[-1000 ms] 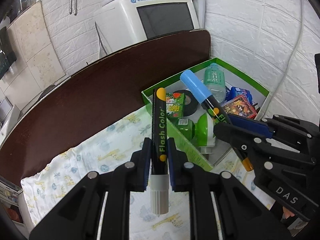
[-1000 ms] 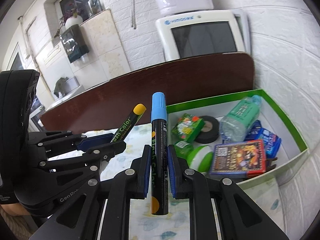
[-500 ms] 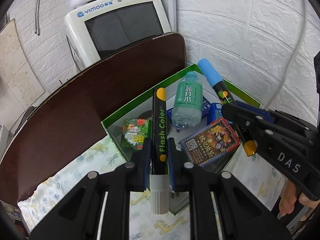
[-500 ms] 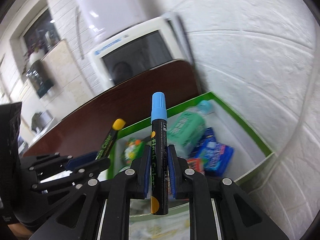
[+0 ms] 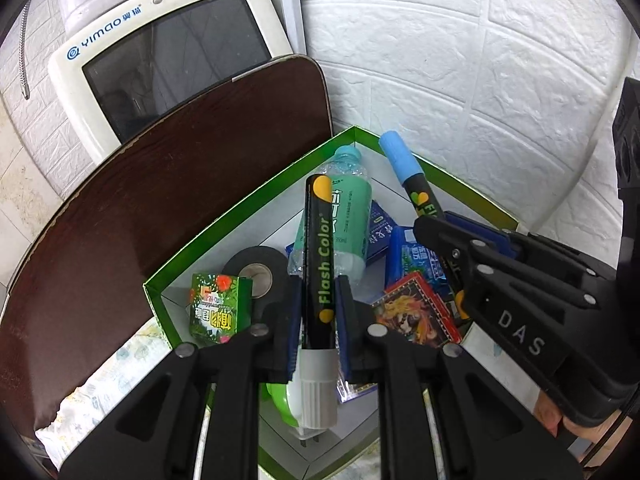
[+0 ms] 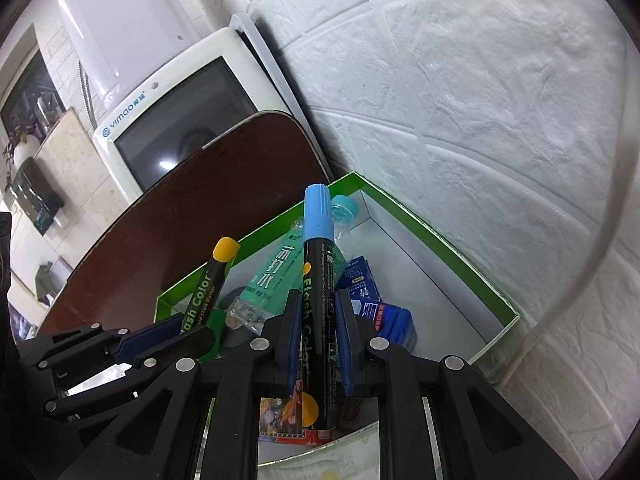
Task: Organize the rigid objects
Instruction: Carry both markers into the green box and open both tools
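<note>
Left gripper (image 5: 318, 312): its jaws are clamped on the yellow pen (image 5: 319, 264). It is over the near part of the box (image 5: 256, 196).
Yellow pen: black with a yellow tip and the words "Flash Color". Its grey cap sticks out behind the jaws. The tip points at the bottle (image 5: 346, 216).
Right gripper (image 6: 318, 332): its jaws are clamped on the blue pen (image 6: 318, 280). It is over the box too, just beside the left gripper.
Blue pen: black with a blue cap. The cap points at the far corner of the box.
Box: green rim, white inside. It sits on the counter (image 5: 120, 200), in the corner by the white wall (image 5: 460, 60).
In the box: the bottle lies on its side. A black tape roll (image 5: 256, 268) is by a small green pack (image 5: 216, 308). A card pack (image 5: 416, 316) with a red edge lies next to blue packs (image 5: 416, 256). A green and white thing lies under the left gripper, too hidden to tell what it is.
Cloth (image 5: 116, 372): it has animal prints and lies on the counter, at the near side of the box.
Screen (image 5: 168, 52): a white one stands behind the counter, against the wall.
Hand: a bit of it shows at the low right edge of the left view, behind the right gripper.
</note>
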{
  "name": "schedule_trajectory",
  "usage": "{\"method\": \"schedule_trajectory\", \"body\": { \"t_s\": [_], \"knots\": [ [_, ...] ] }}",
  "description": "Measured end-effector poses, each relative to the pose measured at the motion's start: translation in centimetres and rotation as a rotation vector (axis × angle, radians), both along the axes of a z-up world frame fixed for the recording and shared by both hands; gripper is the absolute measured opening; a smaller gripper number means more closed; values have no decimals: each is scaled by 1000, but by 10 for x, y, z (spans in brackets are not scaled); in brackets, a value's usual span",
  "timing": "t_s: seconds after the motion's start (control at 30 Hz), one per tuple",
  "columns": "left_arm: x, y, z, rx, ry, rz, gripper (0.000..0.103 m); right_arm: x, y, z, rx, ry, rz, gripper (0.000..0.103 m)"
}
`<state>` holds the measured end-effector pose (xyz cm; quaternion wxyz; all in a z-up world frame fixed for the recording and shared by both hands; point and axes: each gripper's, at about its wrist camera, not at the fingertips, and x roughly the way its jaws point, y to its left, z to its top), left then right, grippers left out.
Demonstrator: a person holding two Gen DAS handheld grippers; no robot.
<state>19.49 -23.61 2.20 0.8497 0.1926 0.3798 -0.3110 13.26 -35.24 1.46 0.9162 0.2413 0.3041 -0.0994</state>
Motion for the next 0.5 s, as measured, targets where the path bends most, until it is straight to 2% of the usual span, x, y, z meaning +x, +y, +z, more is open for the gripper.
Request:
{"method": "schedule_trajectory", "body": {
  "t_s": [0.17, 0.3, 0.43, 0.5],
  "knots": [
    [4, 0, -4, 2, 4, 17, 15, 6, -4, -8, 6, 24, -2, 17],
    [1, 0, -3, -13, -23, 8, 17, 5, -5, -14, 20, 47, -8, 17],
    [-5, 3, -2, 5, -46, 14, 20, -3, -3, -11, 7, 39, -17, 18],
    [-7, 5, -1, 3, -50, 20, 34, -8, 1, -8, -10, 31, -14, 18]
  ]
}}
